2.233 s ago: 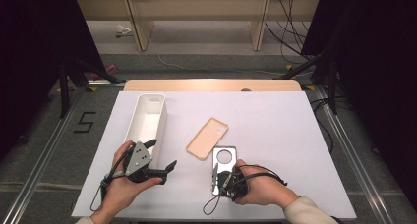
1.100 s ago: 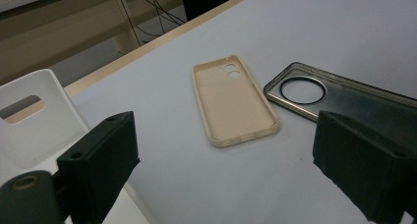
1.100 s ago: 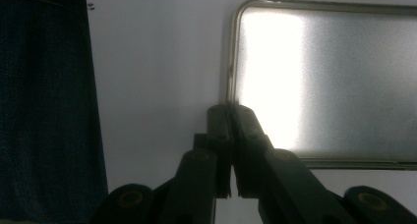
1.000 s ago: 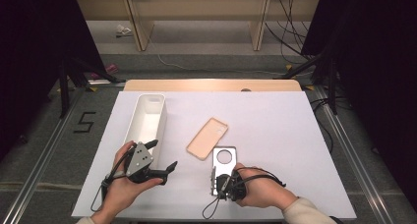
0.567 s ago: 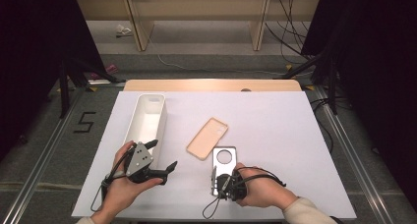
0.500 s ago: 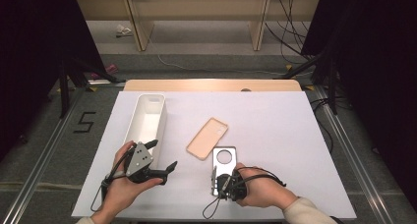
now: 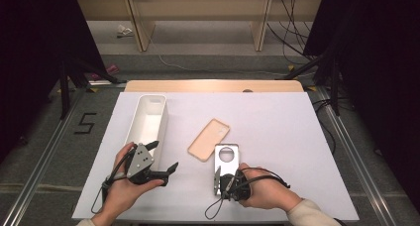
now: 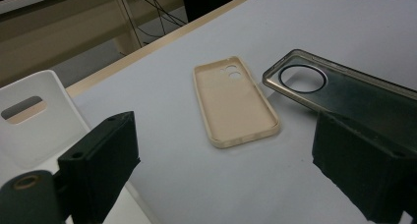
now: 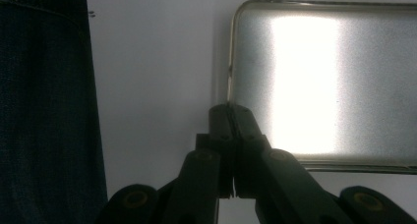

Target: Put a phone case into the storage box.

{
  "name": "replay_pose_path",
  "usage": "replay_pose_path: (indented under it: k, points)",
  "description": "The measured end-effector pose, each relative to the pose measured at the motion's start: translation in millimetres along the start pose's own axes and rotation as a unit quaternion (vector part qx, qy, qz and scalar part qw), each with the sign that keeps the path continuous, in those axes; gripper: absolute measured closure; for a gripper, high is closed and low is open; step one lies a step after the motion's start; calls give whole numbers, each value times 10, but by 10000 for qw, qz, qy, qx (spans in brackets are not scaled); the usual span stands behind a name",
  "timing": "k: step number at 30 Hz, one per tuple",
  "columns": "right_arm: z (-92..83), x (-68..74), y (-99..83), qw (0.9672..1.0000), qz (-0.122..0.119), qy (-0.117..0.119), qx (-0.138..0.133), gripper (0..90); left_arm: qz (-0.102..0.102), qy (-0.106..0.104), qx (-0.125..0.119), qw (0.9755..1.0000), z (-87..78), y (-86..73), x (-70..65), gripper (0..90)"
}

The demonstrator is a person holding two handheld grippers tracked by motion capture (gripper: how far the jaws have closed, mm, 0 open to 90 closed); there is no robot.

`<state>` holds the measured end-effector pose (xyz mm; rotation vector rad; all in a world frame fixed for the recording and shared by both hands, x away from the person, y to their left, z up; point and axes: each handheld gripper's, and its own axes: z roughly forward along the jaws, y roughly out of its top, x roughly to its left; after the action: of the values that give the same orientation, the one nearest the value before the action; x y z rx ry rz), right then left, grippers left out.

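So starting at the left of the high view: there's a long white bin lying on the white table, running from the upper left down toward the person's left hand. That hand holds the left gripper just below the bin's near end, jaws spread wide with nothing between them. In the left gripper view you can see both black jaws standing well apart at the bottom corners, with the bin's white end wall at the left edge.

Middle of the frame, a beige phone case lies open side up, tilted, apart from both tools.

Just right of it is a clear, greyish phone case with a big round camera hole, touching or nearly touching the beige one's lower edge. The right gripper is at its near left edge, and in the right gripper view the jaws are pinched narrow on the rim of that case. The right hand sits lower right.
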<state>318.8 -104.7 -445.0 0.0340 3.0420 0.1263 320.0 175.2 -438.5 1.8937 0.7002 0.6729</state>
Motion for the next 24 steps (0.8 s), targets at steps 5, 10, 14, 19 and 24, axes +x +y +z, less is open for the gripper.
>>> replay_pose_path:
  k: [5,10,14,19,24]
  points:
    - [-54,-17,-39,9997,66,-149,-163,893,-6,-5,10,10000,4,5,-5,101]
    - [-103,-43,-76,9987,110,-334,-371,892,-26,-37,40,10000,17,41,-25,122]
    - [-145,-60,-91,9980,66,-445,-450,892,-102,-158,85,9998,78,131,-42,150]
    - [-221,-62,-106,9961,75,-613,-628,892,-318,-315,230,9987,259,287,-57,158]
    - [-267,-60,-122,9940,112,-760,-780,893,-817,-525,311,9948,470,500,-26,199]
